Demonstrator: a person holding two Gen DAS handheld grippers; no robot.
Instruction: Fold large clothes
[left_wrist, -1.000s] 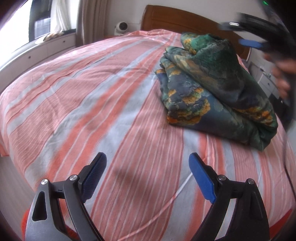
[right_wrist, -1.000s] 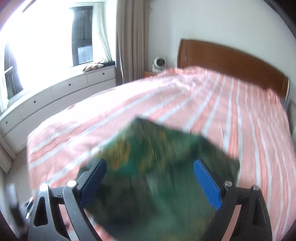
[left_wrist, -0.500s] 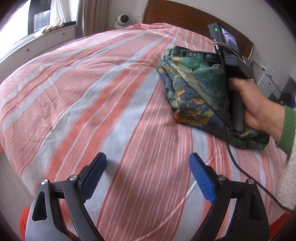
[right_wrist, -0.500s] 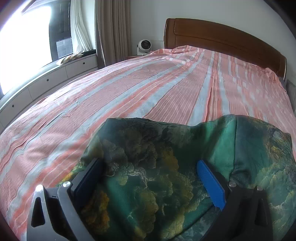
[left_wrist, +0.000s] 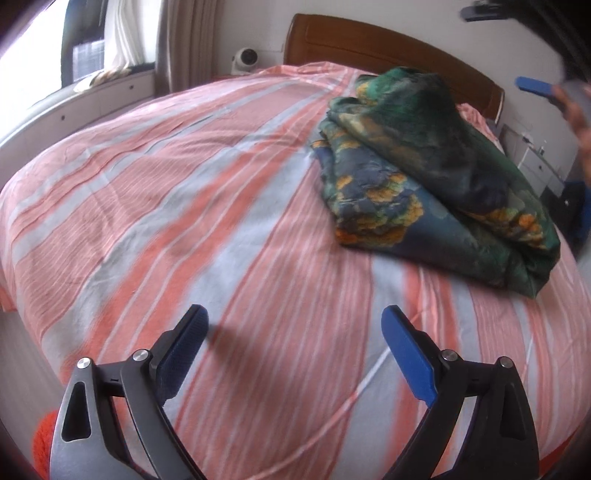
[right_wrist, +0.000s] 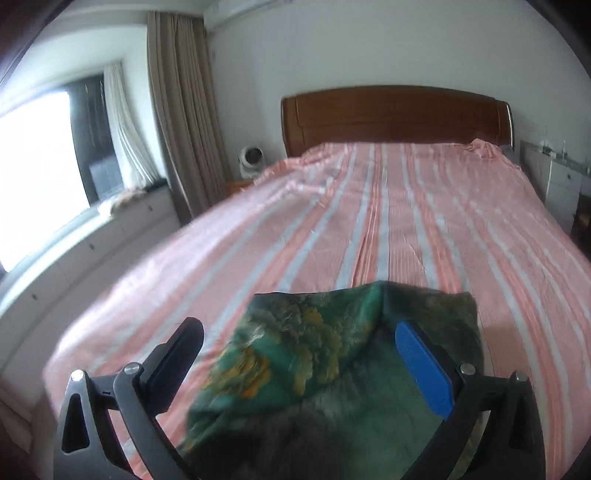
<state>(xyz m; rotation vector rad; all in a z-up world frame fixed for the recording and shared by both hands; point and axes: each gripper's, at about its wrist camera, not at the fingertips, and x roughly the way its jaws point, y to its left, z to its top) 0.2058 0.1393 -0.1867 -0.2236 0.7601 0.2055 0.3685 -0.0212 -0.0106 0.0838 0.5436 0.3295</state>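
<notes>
A folded dark green and blue floral garment (left_wrist: 424, 177) lies in a loose stack on the right side of the striped bed (left_wrist: 184, 203). My left gripper (left_wrist: 293, 317) hovers open over bare bedding in front of it, well apart from the cloth. In the left wrist view my right gripper's blue pad (left_wrist: 533, 85) shows blurred at the top right, above the garment, in a person's hand (left_wrist: 576, 107). Seen from the right wrist, the right gripper (right_wrist: 298, 326) stands wide open with the garment (right_wrist: 295, 369) below its jaws and neither pad pressing on it.
A pink and grey striped cover spreads over the whole bed (right_wrist: 406, 221), with a wooden headboard (right_wrist: 395, 118) at the far end. A small white fan (right_wrist: 251, 158) stands beside it. White window cabinets (right_wrist: 110, 240) run along the left, and a white nightstand (right_wrist: 561, 181) is at the right.
Half a second ago the right gripper lay low over the garment. It has since lifted clear, up and to the right. The garment stays on the bed and the left gripper has held still.
</notes>
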